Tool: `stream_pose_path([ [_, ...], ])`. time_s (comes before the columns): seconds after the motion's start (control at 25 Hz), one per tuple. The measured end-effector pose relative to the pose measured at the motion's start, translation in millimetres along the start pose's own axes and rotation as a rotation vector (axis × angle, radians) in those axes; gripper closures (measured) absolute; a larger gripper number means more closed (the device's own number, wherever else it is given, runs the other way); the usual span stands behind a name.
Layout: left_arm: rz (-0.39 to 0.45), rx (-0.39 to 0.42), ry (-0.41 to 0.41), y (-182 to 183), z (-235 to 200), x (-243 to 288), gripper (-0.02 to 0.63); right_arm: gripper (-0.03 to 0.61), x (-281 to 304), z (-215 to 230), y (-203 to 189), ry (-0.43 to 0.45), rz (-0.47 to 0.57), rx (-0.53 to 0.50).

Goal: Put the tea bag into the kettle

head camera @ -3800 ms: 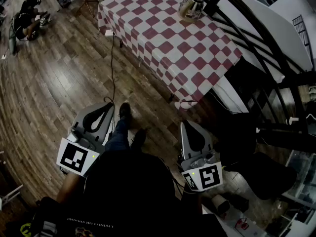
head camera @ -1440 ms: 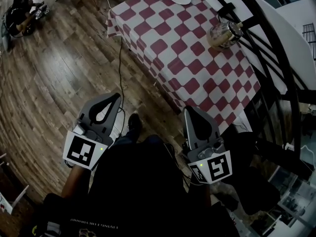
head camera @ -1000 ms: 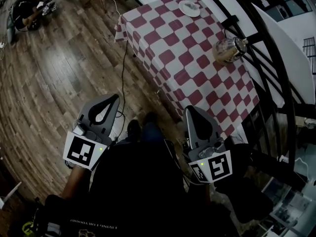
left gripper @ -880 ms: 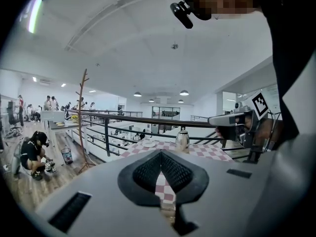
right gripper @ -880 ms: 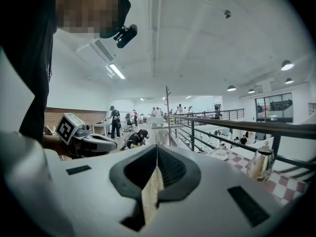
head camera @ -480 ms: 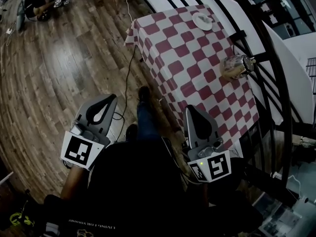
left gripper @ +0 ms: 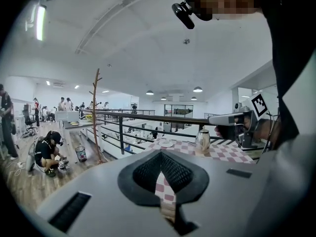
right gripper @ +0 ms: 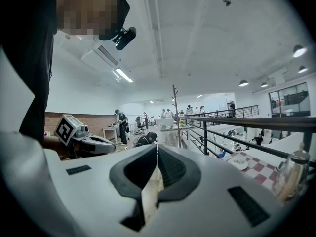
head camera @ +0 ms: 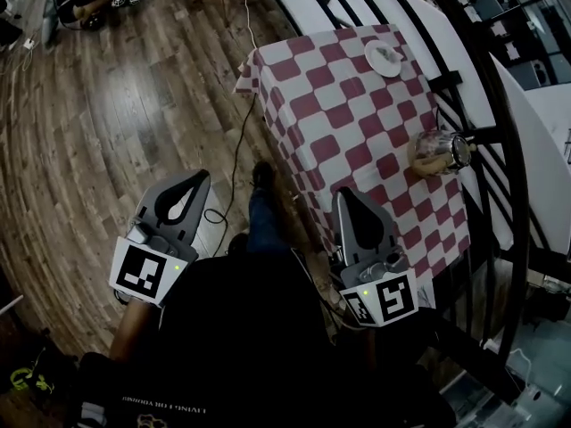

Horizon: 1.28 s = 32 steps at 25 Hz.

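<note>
1. While left tool [head camera: 194, 182] and right tool [head camera: 347, 198] are clenched on nothing, no step looks done.
2. Kettle [head camera: 437, 152] sits on checkered surface [head camera: 343, 114], well apart from both tools.
3. Tea bag not discernible, maybe on plate [head camera: 386, 59] beyond kettle.

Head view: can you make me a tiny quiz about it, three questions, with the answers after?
1. True or false: the kettle stands on the wooden floor.
2. Which pattern is on the tablecloth? A stripes; B red and white checks; C dots.
3. Fill in: the left gripper and the right gripper both have their jaws ____.
Key: 1 false, it stands on the tablecloth; 2 B; 3 shut.
</note>
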<state>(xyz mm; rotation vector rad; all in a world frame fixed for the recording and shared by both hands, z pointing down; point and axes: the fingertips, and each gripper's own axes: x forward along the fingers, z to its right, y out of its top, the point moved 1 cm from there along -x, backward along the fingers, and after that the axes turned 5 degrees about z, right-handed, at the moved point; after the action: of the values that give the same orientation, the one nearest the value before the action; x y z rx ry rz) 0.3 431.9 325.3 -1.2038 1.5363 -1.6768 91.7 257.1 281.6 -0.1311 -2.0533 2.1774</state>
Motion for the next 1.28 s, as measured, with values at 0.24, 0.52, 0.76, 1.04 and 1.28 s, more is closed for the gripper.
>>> stream_pose_path([
  [0.24,-0.03,-0.016,0.034,14.9,-25.9,56.6,0.62,0.561,46.9,56.4,0.6,0.027,-0.018,0.028],
  [0.52,-0.066,-0.013,0.042,35.9,-52.3,137.2,0.62,0.561,97.8,132.2,3.2,0.027,-0.026,0.062],
  [0.76,-0.095,-0.002,0.029,44.9,-69.9,200.8,0.62,0.561,129.8,194.1,-3.5,-0.004,-0.042,0.079],
  [1.04,-0.141,0.009,-0.007,52.5,-81.3,254.7,0.62,0.561,151.1,250.6,-14.5,-0.061,-0.076,0.103],
  [1.28,-0.167,0.026,-0.037,59.7,-83.4,294.3,0.62,0.561,161.9,291.6,-22.2,-0.102,-0.085,0.104],
])
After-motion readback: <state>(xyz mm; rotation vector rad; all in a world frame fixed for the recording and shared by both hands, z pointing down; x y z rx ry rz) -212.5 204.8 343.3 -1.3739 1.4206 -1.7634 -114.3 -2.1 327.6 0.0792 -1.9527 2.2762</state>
